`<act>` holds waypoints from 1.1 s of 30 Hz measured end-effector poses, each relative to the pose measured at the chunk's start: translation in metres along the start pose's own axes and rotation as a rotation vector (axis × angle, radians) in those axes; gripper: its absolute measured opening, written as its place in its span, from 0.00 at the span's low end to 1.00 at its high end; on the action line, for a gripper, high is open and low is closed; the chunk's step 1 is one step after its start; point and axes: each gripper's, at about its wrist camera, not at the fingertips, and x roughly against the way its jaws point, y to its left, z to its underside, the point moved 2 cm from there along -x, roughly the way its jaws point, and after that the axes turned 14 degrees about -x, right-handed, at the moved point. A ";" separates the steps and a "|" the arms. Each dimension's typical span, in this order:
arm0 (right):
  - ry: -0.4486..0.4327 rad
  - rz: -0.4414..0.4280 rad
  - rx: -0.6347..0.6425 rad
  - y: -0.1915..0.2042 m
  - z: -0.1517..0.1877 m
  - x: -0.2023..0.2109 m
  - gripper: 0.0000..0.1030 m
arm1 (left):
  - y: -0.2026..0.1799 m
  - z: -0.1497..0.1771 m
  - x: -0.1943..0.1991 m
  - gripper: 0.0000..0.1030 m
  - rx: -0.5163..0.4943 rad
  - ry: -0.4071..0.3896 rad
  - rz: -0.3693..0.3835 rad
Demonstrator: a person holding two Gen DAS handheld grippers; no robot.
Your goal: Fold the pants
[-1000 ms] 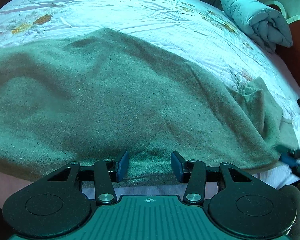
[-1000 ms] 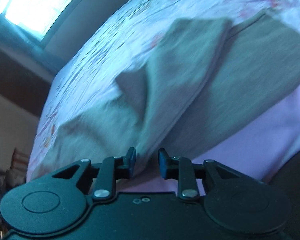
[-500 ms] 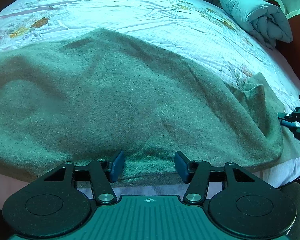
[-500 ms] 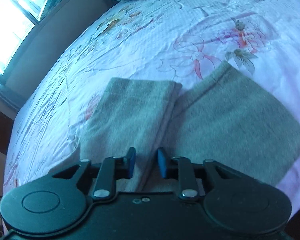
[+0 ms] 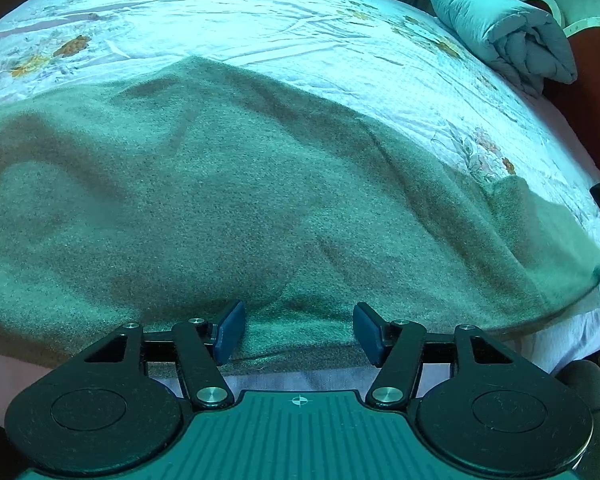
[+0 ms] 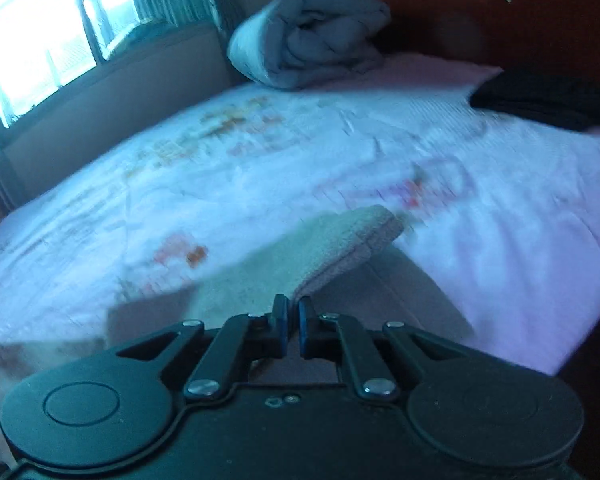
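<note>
your left claw (image 5: 299,332) stands about half open over the near edge of the grey-green fleecy pants (image 5: 228,200). its jaws have just been opening, and the hem of the cloth lies below and between the two blue pads (image 5: 230,330) without either one pressing on it, so it holds nothing. the pants spread wide ahead of this claw and off to both sides, flat on the bed with the white flower-printed sheet (image 5: 260,20). far ahead and to the right sits a rolled pale grey quilt (image 5: 508,32) against a dark red headboard (image 5: 588,80).

your right claw (image 6: 290,330) has its jaws drawn nearly together, having just been closing. a fold of the pants (image 6: 332,244) rises from right at its fingertips and runs ahead and to the right, lifted off the sheet (image 6: 260,168), so the claw looks to have the cloth pinched, though the picture is blurred and the contact itself is hard to make out. beyond it you see the same quilt (image 6: 312,40) at the head of the bed, a flat black folded cloth (image 6: 548,100) far ahead to the right, and a bright window (image 6: 40,40) far ahead to the left.
</note>
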 end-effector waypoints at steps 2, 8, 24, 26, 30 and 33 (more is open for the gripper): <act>0.049 0.037 -0.071 -0.023 0.009 -0.008 0.00 | 0.000 0.001 0.001 0.58 -0.002 -0.001 0.004; 0.076 0.006 -0.143 -0.032 0.012 -0.009 0.08 | 0.001 0.000 0.000 0.60 0.006 -0.001 0.002; -0.029 -0.021 -0.358 -0.071 -0.022 0.000 0.02 | -0.005 -0.001 -0.001 0.66 -0.024 0.009 -0.013; -0.061 -0.017 -0.321 -0.068 -0.019 0.016 0.01 | -0.006 -0.001 -0.001 0.66 -0.025 0.010 -0.011; -0.019 0.044 -0.330 -0.083 -0.005 0.016 0.01 | -0.007 -0.001 -0.002 0.68 -0.031 0.007 -0.010; 0.002 0.072 -0.371 -0.093 0.002 0.004 0.01 | -0.007 -0.001 -0.001 0.68 -0.029 0.007 -0.008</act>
